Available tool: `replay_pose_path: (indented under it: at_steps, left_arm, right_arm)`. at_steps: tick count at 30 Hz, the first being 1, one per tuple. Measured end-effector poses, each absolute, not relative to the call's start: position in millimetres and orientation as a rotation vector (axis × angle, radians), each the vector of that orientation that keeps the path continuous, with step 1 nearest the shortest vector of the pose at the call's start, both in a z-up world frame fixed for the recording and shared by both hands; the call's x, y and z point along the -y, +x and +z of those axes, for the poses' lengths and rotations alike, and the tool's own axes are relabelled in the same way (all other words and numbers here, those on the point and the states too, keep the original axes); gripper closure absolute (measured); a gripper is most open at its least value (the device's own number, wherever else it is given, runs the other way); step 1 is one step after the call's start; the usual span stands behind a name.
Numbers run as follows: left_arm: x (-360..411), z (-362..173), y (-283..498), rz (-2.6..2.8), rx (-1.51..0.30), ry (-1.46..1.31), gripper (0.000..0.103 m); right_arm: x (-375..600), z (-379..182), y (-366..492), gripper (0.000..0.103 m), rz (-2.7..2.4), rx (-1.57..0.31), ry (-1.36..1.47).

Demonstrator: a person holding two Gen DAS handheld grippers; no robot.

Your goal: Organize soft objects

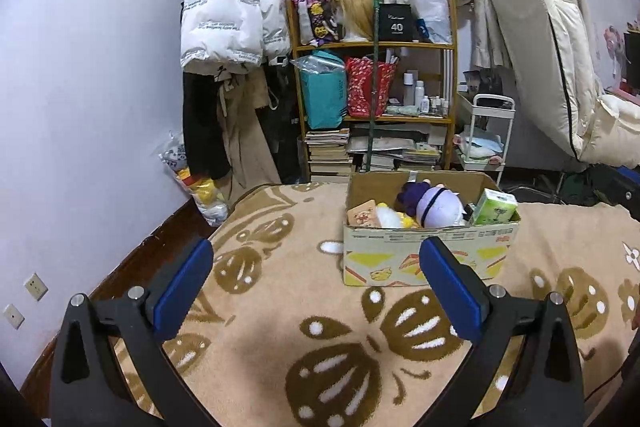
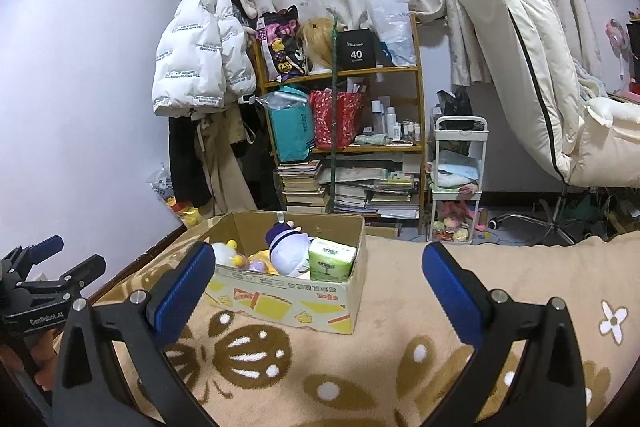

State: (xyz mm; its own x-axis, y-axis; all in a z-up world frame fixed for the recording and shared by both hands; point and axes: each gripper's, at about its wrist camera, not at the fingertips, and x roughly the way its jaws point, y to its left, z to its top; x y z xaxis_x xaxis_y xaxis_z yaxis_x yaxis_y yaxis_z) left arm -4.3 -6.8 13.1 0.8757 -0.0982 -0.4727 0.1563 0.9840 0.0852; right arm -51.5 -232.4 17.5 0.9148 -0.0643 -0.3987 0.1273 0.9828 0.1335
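Both tools, left tool (image 1: pixel 316 283) and right tool (image 2: pixel 319 285), are hovering wide open over the patterned blanket (image 1: pixel 280 307), gripping nothing. Cardboard box (image 2: pixel 288 301) is sitting on it, holding a purple plush doll (image 2: pixel 288 247), yellow plush (image 1: pixel 394 217), tissue pack (image 2: pixel 331 259).

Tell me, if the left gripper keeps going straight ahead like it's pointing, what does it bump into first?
Probably the cardboard box. The left gripper is open and empty above the blanket, and the box's front wall sits just ahead, slightly right of center. It could graze the blanket first; depth is hard to judge.
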Motion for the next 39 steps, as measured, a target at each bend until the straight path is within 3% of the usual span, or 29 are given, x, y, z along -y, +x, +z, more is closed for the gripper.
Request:
replay_pose_path:
  at_steps: [39]
  left_arm:
    - [8.2,4.4,3.6,-0.151,-0.520,0.109,0.001]
  right_arm:
    - [227.4,2.7,-34.8,0.000,-0.112,-0.467,0.127]
